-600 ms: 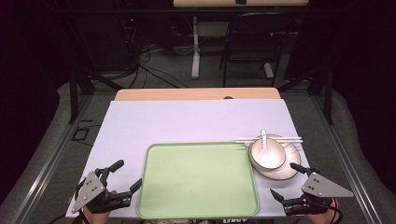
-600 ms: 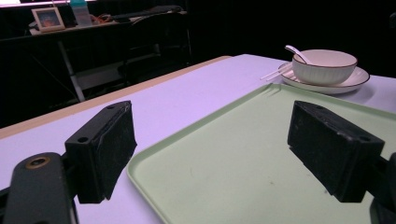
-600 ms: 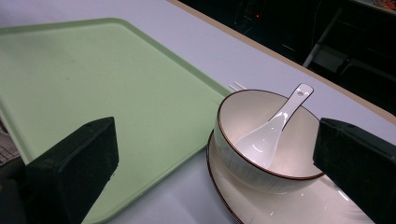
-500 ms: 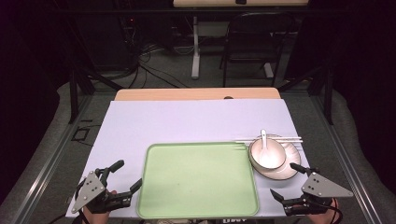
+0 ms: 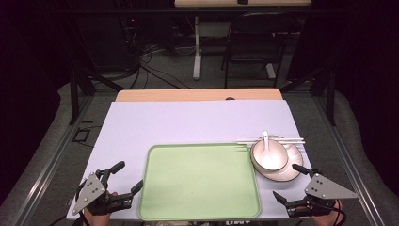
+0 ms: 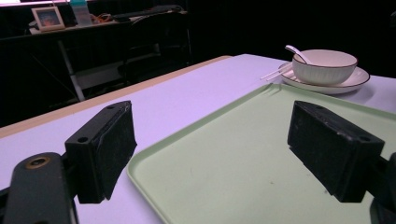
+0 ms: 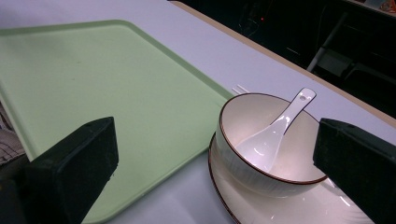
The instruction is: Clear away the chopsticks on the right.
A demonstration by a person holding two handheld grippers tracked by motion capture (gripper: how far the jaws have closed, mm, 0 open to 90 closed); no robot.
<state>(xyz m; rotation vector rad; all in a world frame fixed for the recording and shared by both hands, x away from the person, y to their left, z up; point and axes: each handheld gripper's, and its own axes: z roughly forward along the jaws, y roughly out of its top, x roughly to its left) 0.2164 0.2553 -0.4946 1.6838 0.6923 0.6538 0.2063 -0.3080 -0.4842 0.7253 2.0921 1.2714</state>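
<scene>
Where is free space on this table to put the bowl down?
The green tray is bare, as is the tablecloth behind it. The right side is crowded: bowl with spoon on a plate, chopsticks behind.

The chopsticks at the tabletop's right edge lie partly hidden behind the bowl. In the right gripper view the plate under it is cut off by the bottom edge.

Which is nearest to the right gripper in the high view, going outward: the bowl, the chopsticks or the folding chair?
From the right gripper:
1. Bowl, on its plate just beyond the jaws.
2. Chopsticks, behind the bowl.
3. Folding chair, on the floor past the table's far edge.
</scene>
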